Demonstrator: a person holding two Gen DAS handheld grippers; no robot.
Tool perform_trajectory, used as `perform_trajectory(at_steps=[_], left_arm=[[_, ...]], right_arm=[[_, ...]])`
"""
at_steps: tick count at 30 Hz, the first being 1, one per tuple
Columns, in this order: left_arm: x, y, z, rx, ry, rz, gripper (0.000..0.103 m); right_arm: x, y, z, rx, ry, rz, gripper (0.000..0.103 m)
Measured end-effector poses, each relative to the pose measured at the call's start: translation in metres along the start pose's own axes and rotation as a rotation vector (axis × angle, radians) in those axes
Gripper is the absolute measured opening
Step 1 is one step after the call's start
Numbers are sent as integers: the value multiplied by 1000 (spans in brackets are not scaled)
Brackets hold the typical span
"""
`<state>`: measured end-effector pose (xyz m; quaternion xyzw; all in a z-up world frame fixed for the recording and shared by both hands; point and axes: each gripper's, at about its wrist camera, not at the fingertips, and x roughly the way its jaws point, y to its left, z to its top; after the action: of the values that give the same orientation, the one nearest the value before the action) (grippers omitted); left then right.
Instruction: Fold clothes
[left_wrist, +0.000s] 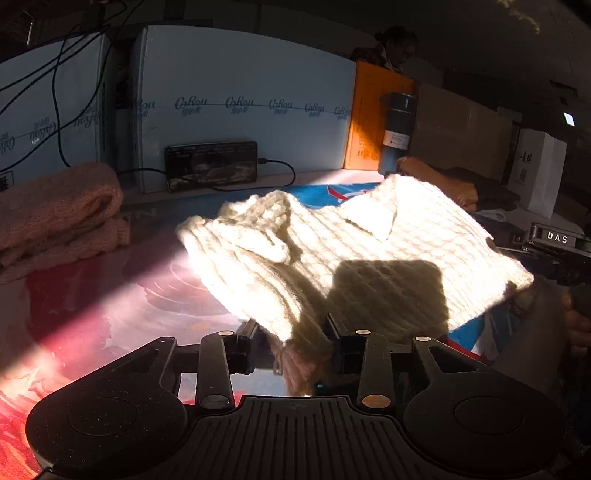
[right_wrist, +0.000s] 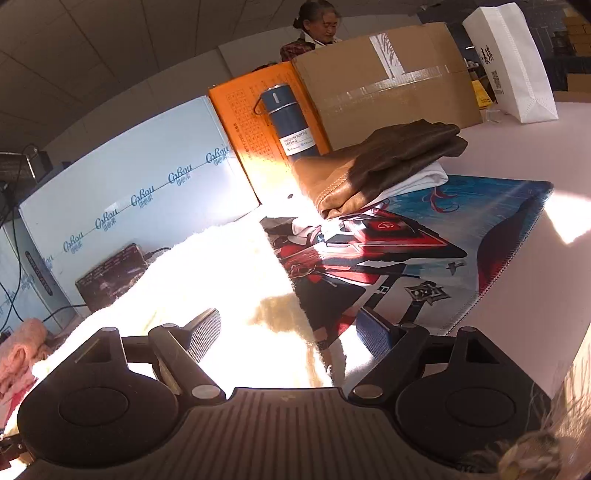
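A cream knit sweater (left_wrist: 332, 251) is held up above the printed mat (left_wrist: 110, 302), lit by strong sun. My left gripper (left_wrist: 291, 339) is shut on the sweater's near edge, knit bunched between its fingers. The right gripper body (left_wrist: 554, 243) shows at the sweater's right edge. In the right wrist view the sweater (right_wrist: 221, 295) lies across and between the fingers of my right gripper (right_wrist: 291, 332), which stand wide apart; glare hides whether they pinch it.
A folded pink knit (left_wrist: 59, 214) lies at the left. Folded brown and tan garments (right_wrist: 376, 162) sit at the mat's far edge (right_wrist: 517, 229). Behind stand a blue bottle (right_wrist: 291, 122), an orange box (right_wrist: 236, 118), a cardboard box (right_wrist: 388, 85), a white bag (right_wrist: 513, 62) and a phone (left_wrist: 212, 164).
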<state>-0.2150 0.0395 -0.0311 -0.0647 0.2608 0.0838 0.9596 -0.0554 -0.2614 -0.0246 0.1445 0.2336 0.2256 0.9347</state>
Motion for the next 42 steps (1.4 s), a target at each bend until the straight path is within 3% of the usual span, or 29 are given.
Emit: perform_trajectory(at_steps=[2,5,8,14,16,19,21,22,23,24,27,30,32,33,34,35,38,42], left_arm=[[1,-4,2,46,1,-6,22],[9,-2,13,123,14,9,22],[25,8,27,185,28,53,22],[66,33,53,288,74,176,22],[80,42,64,314,87,236,23],[95,54,77,335,102,365,34],[91,52,81,337,74,425,59],[89,50,82,335,58,445,66],[82,45,82,321,31,426,78],[76,40,82,307,5,401,81],[60,17,78,268,-38,252,81],[49,-7,68,249,-47,85,81],[45,-19,62,246,-39,-15,81],[44,-22,61,244,-33,-45,81],[43,-24,58,243,-23,-70,81],[42,-25,56,242,-18,-79,81],[40,-19,56,226,-27,-41,81],[33,-11,60,206,-48,-31,81]], right_arm=[[2,6,-3,-47,18,3,52],[2,8,-5,-78,15,-35,32],[-3,4,-5,-46,48,37,24],[-17,24,-17,-100,158,257,24],[-20,33,-22,-100,215,384,24],[-20,45,-26,-100,314,640,25],[-24,47,-20,-126,270,668,39],[-26,46,-16,-138,230,654,56],[-26,43,-9,-147,176,608,68],[-22,40,-2,-155,135,561,69],[2,32,19,-136,42,367,77],[36,26,32,-107,77,229,79],[56,23,35,-92,126,192,79],[62,22,35,-85,151,196,76],[64,24,33,-101,180,210,56],[67,25,30,-116,209,224,26],[52,35,23,-180,249,282,14],[22,51,14,-276,279,363,13]])
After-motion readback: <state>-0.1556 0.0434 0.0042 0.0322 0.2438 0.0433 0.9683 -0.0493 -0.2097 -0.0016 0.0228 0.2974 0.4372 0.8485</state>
